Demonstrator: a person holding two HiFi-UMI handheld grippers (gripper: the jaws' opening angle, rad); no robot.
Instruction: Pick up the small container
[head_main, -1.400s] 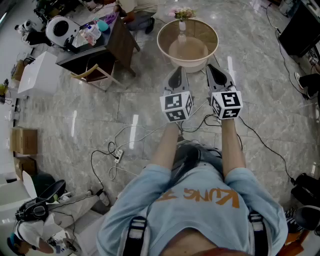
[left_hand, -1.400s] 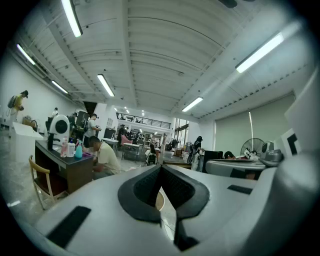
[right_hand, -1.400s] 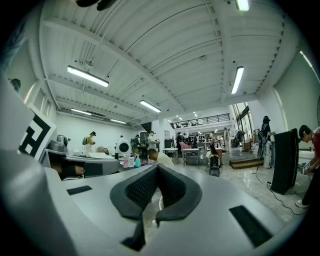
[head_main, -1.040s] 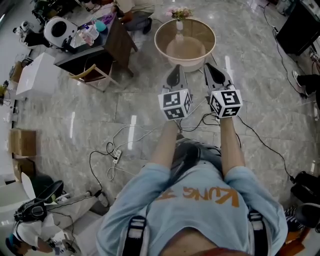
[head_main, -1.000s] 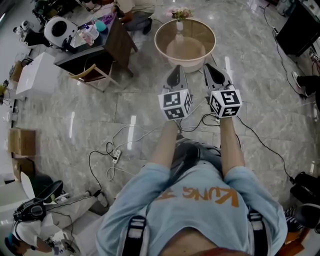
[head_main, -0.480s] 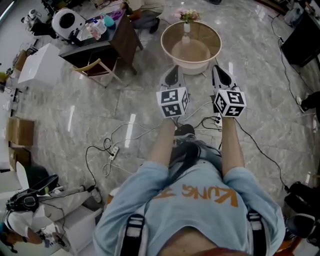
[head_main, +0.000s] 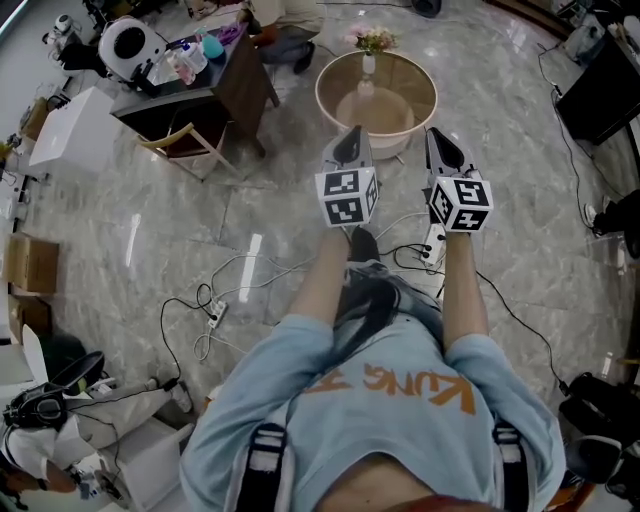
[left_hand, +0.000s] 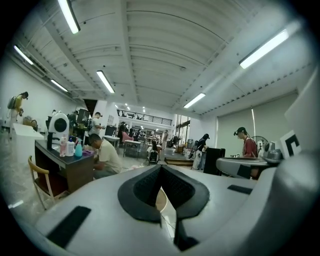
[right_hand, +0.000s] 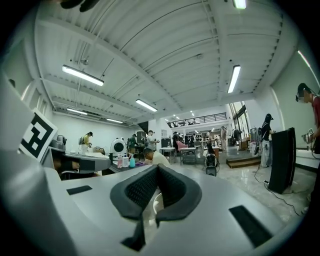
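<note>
marble floor (head_main: 150, 220), big open workshop, cables (head_main: 235, 285) lying loose across it just ahead of your feet. round table (head_main: 405, 75) sits straight in front of you. small container (head_main: 368, 64), white with flowers in it, stands upright at the table's far edge, nothing touching it.

you hold both grippers out side by side over the floor, tips level with the table's near edge, well apart from the container.

left gripper (head_main: 352, 133): fingers closed tip to tip, empty. in the left gripper view the ribbed pads (left_hand: 145, 187) meet at the front, and only a sliver of table rim shows through the slit behind them.

right gripper (head_main: 433, 135): same, fingers fully together, nothing between. in the right gripper view its pads (right_hand: 142, 187) meet at the tip.

dark desk (head_main: 235, 80) is off to the far left with bottles (head_main: 185, 65) on top and a wooden chair (head_main: 175, 142) in front. a person (left_hand: 105, 157) sits at that desk.
</note>
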